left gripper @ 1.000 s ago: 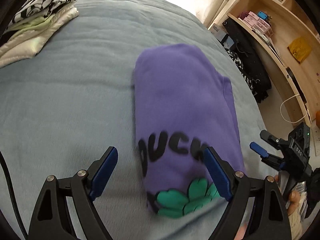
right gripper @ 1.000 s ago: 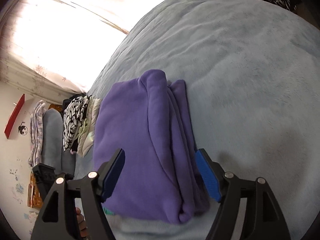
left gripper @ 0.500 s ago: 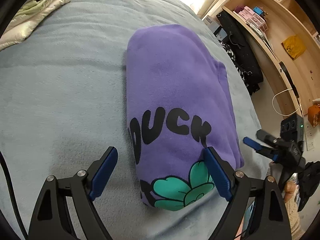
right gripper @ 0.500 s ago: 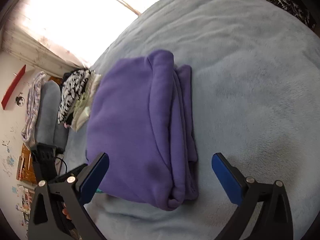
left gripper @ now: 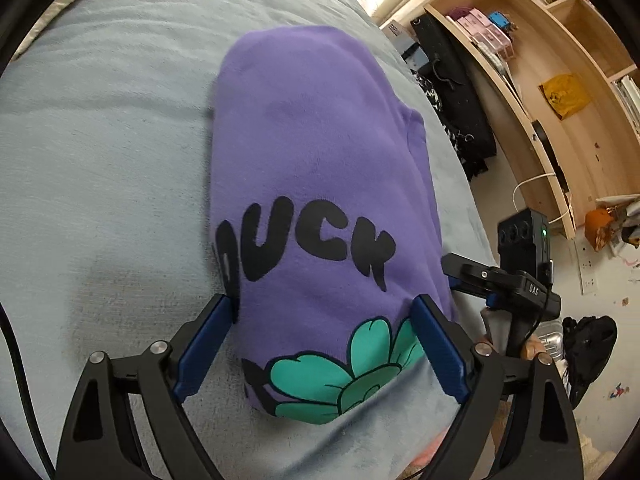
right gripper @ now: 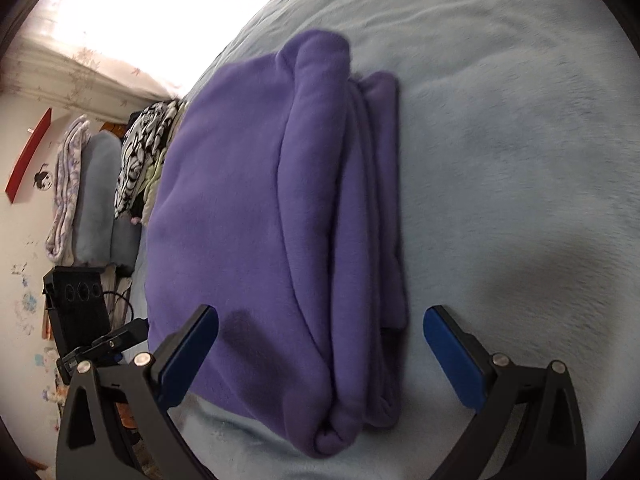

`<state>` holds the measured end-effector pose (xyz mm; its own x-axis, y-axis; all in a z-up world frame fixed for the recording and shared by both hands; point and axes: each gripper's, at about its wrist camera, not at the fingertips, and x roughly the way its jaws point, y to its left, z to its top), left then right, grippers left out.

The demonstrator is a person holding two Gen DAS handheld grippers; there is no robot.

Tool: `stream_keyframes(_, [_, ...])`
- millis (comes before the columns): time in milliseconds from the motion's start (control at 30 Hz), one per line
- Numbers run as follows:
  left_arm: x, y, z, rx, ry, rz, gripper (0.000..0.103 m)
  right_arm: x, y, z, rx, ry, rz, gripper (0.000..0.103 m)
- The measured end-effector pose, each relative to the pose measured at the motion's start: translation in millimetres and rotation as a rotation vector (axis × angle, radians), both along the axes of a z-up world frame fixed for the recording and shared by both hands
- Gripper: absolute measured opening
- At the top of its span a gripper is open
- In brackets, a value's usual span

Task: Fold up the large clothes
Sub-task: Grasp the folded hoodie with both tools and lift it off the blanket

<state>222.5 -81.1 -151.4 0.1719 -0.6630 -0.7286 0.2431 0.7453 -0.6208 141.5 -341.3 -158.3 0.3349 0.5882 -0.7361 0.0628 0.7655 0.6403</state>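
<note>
A pale blue fleecy bed carries a folded purple sweatshirt and stacked clothes.

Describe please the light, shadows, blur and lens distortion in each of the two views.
Left wrist view: sharp, evenly lit; the fisheye bends the wooden shelves into curves; a soft shadow lies on the blanket beside the purple garment. Right wrist view: the window is blown out white; the garment's far edge is slightly motion-blurred; a grey shadow falls on the blanket at right.

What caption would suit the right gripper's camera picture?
Open right gripper poised over a folded purple sweatshirt on a grey-blue bedspread.
</note>
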Motion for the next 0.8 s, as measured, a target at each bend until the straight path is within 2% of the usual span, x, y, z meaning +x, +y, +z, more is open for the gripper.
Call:
stream_keyframes(133, [5,-8,-14,-0.019,0.040,-0.015,0.099,9,9,-9,0.012,0.008,0.040,0.103])
stream_keyframes(267, [10,-12,-39,-0.085,0.141,-0.015,0.102,18,13,-18,0.028,0.022,0.061,0.103])
stream_keyframes(367, [13,-17,-48,-0.114,0.151,-0.008,0.102,24,14,-24,0.037,0.018,0.070,0.103])
stream_keyframes(600, [12,-40,-35,-0.055,0.063,0.005,0.102,30,17,-28,0.050,0.002,0.069,0.103])
stream_keyframes(700, [8,-50,-18,0.031,-0.021,0.005,0.092,27,19,-25,0.036,-0.035,0.069,0.102])
stream_keyframes(767, [5,-57,-8,0.093,-0.069,0.000,0.084,23,20,-22,0.039,-0.071,0.069,0.090])
stream_keyframes(800, [3,-62,-4,0.121,-0.095,-0.001,0.083,23,21,-22,0.048,-0.077,0.069,0.079])
